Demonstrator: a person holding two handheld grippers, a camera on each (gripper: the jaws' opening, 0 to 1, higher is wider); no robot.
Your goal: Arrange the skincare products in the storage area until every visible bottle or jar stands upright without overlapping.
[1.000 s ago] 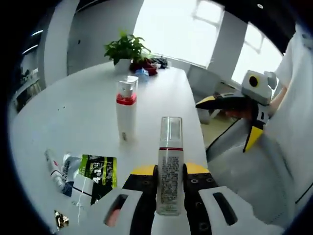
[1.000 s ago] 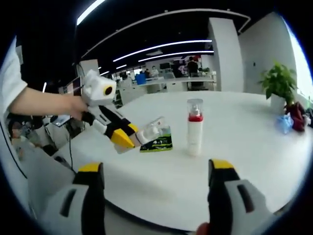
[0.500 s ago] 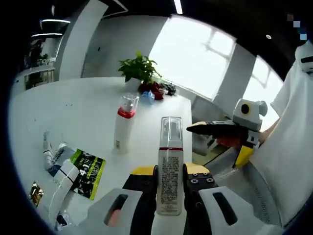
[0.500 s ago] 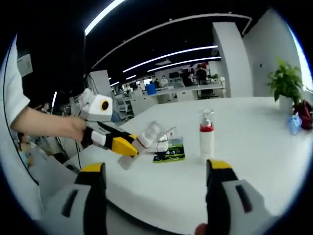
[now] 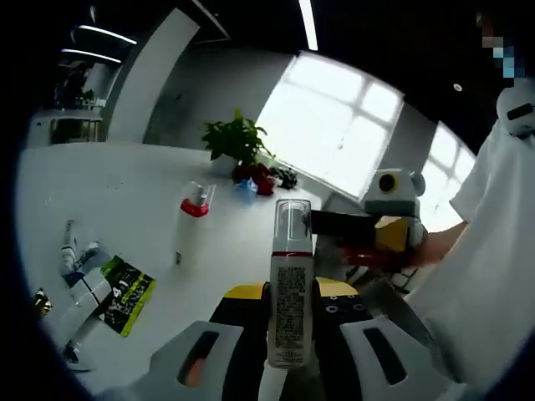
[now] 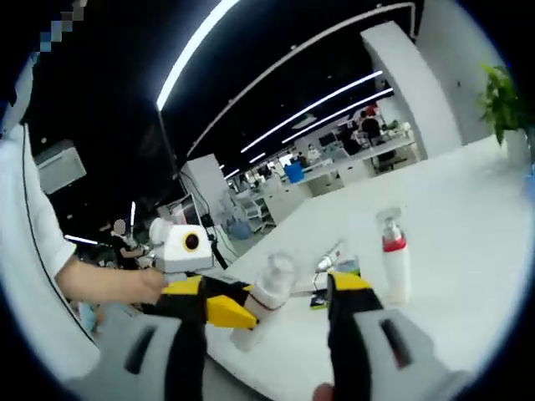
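My left gripper [image 5: 290, 294] is shut on a clear pump bottle [image 5: 292, 251] with a red band and a printed label, held upright off the white table [image 5: 125, 200]. In the right gripper view a hand holds that left gripper [image 6: 227, 312] with the bottle [image 6: 266, 292] sticking out of it. A white bottle with a red collar [image 5: 190, 232] stands upright on the table [image 6: 393, 263]. My right gripper [image 6: 266, 288] is open with nothing held; it reaches in from the right [image 5: 359, 242], close to the held bottle.
A green sachet [image 5: 125, 292] and small tubes [image 5: 68, 255] lie flat at the table's left; the sachet [image 6: 328, 288] lies beside the standing bottle. A potted plant [image 5: 236, 140] and small items stand at the far end. A person in white stands on the right.
Both views have tilted upward. The right gripper has come closer to the bottle that my left gripper still holds. The bottle with the red collar stays standing on the table.
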